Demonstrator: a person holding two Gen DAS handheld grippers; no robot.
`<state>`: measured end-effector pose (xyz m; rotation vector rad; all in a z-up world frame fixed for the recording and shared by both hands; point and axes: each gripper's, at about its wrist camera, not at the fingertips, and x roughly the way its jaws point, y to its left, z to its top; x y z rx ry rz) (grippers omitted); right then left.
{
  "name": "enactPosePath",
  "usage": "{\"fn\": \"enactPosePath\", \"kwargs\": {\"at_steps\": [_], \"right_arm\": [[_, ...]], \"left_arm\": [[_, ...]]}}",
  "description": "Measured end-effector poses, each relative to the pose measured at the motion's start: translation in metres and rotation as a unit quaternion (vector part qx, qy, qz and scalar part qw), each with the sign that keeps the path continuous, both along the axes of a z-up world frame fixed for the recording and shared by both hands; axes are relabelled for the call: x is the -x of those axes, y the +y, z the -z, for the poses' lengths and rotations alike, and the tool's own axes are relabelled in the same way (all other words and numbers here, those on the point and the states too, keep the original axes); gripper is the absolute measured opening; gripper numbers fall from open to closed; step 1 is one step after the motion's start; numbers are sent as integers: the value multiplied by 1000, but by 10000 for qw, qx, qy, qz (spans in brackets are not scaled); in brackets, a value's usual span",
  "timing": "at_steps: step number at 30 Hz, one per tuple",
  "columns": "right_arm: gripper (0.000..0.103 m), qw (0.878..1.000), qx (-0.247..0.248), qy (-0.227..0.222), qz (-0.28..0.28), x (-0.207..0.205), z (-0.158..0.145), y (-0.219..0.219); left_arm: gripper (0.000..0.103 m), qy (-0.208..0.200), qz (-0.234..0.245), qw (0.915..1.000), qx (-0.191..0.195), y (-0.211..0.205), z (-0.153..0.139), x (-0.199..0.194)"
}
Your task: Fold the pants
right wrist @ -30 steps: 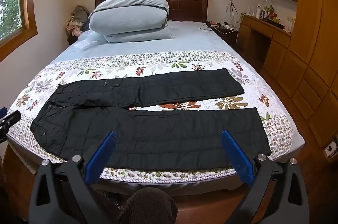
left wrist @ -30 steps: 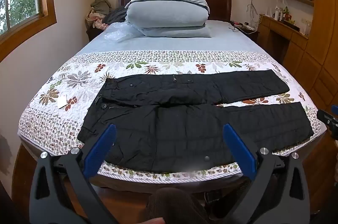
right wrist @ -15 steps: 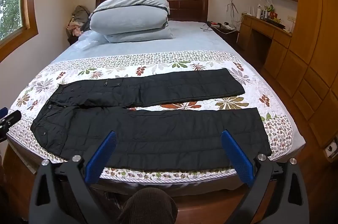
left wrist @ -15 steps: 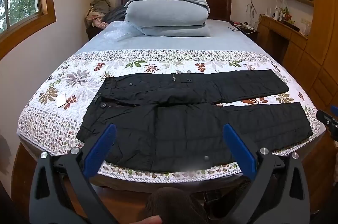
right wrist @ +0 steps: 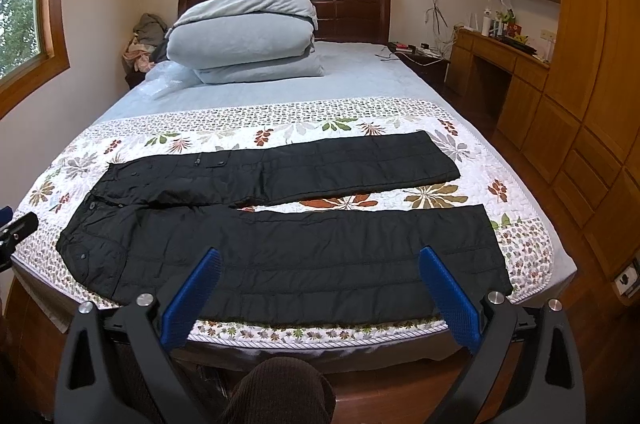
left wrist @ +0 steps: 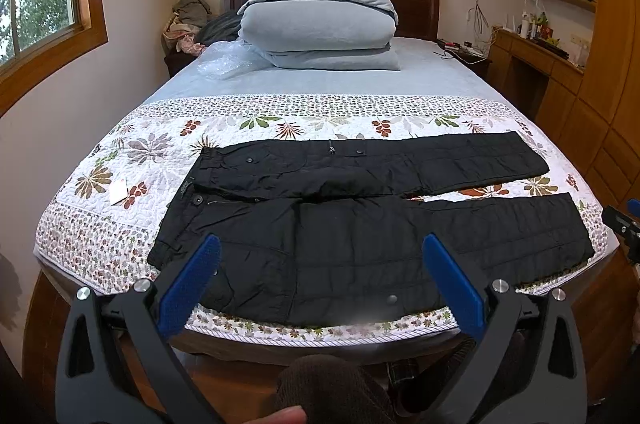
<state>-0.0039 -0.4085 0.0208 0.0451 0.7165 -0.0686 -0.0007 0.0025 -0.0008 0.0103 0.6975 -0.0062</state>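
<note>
Black quilted pants (left wrist: 360,224) lie flat across the foot of the bed, waist at the left, both legs running right and slightly apart. They also show in the right wrist view (right wrist: 288,244). My left gripper (left wrist: 320,252) is open and empty, held above the near edge of the bed over the near leg. My right gripper (right wrist: 320,256) is open and empty, also at the near edge, over the near leg further toward the cuffs. Neither touches the pants.
The pants rest on a floral quilt (left wrist: 132,151). Folded grey bedding (left wrist: 320,23) is stacked by the headboard. A small white paper (left wrist: 118,189) lies left of the waist. Wooden cabinets and a desk (right wrist: 520,71) line the right side.
Both grippers have drifted very slightly; the view of the bed has barely shifted. The pants have not moved.
</note>
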Motion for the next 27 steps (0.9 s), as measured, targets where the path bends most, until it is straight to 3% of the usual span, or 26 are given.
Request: {"fn": "enactPosePath", "kwargs": {"at_steps": [27], "right_arm": [[100,10000,-20,-41,2,1,-2,-1]], "left_arm": [[101,-9,15,10000,-38,-2,-2,-1]]}}
